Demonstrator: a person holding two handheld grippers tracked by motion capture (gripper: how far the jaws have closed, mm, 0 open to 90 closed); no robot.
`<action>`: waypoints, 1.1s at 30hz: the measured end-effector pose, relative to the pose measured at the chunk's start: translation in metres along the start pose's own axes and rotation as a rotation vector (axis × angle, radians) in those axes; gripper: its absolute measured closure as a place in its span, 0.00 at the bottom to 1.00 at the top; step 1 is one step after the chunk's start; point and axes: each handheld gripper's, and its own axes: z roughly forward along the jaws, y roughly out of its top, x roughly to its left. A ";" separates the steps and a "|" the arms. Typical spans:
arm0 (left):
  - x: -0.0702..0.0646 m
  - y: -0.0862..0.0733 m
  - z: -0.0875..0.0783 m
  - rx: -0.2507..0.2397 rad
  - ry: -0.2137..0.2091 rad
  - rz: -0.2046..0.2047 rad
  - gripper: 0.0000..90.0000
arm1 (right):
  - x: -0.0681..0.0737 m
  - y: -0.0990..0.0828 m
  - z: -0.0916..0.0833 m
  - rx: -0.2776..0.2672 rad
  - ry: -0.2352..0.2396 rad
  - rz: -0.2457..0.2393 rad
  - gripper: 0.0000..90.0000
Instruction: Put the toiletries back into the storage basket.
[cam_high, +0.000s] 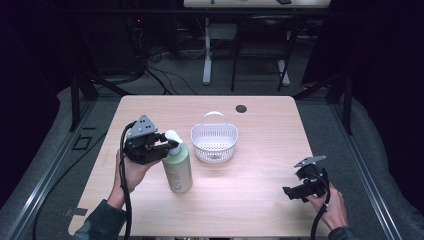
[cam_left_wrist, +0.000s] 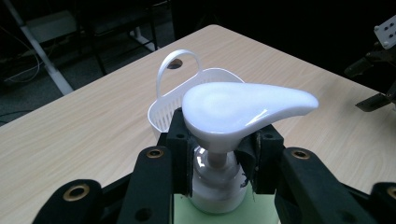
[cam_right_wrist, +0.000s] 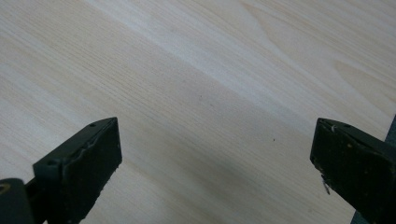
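Nearest, at the table's (cam_high: 240, 200) front edge, the right gripper (cam_high: 295, 192) is held low in the person's right hand (cam_high: 332, 207), pointed leftward across the wood; in the right gripper view its jaws are seen standing wide apart with bare table between them. On the other side, the left gripper (cam_high: 167, 147) is carried in the left hand (cam_high: 131, 172), with the forearm angled up from the front edge and the jaws aimed to the right. These jaws are clamped on the neck of the pump bottle (cam_high: 178, 167), just under its white pump head (cam_left_wrist: 243, 105), as is seen in the left gripper view. The green bottle is set upright on the table, left of centre, its long axis vertical; its spout is pointed away from the left gripper, toward the right side. Just beyond the bottle, a white basket (cam_high: 215, 142) is placed near the table's middle, its handle raised.
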 end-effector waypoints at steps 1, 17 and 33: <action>-0.001 0.001 -0.001 0.003 0.001 0.001 0.75 | 0.001 0.000 0.000 0.000 0.003 0.002 0.02; -0.002 0.012 -0.003 0.007 0.007 0.019 0.75 | 0.001 0.000 0.000 -0.003 0.001 -0.003 0.02; -0.002 0.025 -0.002 -0.003 0.010 0.034 0.75 | 0.001 0.000 -0.002 -0.005 0.000 -0.005 0.02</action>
